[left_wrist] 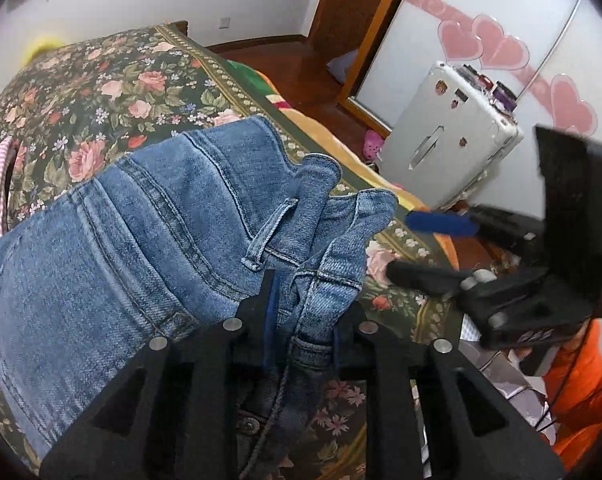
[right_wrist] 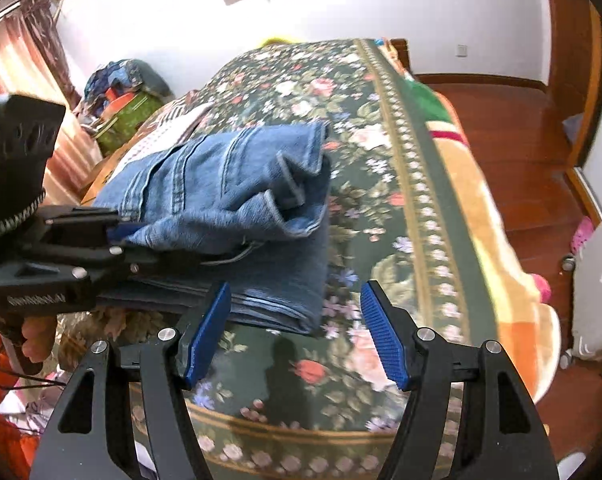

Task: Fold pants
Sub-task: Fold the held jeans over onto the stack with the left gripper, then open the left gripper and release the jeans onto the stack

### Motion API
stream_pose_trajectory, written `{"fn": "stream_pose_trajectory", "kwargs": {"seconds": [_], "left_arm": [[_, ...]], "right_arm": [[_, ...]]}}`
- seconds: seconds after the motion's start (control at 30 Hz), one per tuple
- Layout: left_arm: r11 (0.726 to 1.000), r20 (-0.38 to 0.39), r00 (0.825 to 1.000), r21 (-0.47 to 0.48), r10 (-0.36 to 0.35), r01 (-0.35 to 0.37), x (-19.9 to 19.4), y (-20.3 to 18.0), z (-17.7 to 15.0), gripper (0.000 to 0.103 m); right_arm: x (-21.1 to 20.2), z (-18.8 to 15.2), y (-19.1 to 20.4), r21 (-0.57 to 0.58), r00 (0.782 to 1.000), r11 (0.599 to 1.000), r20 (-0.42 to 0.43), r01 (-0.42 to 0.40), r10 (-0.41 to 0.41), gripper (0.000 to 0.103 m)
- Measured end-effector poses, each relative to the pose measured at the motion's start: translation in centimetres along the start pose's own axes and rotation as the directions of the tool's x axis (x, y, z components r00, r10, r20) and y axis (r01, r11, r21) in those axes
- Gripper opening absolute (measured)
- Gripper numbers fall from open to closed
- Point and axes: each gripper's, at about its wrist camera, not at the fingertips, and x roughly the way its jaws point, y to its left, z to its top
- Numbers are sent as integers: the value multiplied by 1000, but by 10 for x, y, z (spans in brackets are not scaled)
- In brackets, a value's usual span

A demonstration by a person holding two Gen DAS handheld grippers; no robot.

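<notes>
A dark green floral bedspread covers the bed; right of it, glossy reddish wooden floor, white walls beyond.

bare floral bedspread open right of the folded jeans, left gripper crowding their left side

A floral bedspread covers the bed; a white suitcase stands on the wooden floor beside pink heart decals.
</notes>
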Motion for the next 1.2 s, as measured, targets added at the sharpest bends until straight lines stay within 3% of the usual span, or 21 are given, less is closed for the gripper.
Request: {"fn": "stream_pose_trajectory", "kwargs": {"seconds": [0.3,0.57,0.73,0.9,0.97,1.1,1.2], "left_arm": [[1000,12,1000,0,19,-19,2,-1,-5,22],[1000,-7,1000,-27,-13,13,-14,6,-8,24],[998,8,999,-52,-39,39,-42,10,-17,55],[994,108,994,-106,24,-12,-83,32,-16,61],[989,146,985,-126,89,-71,-95,48,-11,65],[964,187,956,-182,228,-194,-104,96,6,69],[927,154,929,-224,338,-300,-93,145,21,69]], "right_arm": [[-30,17,14,-37,994,999,109,-6,10,64],[21,8,8,-30,999,999,-24,27,-28,64],[23,-1,0,-27,997,998,-60,51,-53,64],[17,-6,-2,-14,997,999,-65,47,-48,64],[13,-8,0,-13,997,999,-65,38,-39,64],[7,-11,10,-21,998,1000,-62,19,-20,64],[7,-15,20,-18,997,1000,-70,-19,17,64]]}}
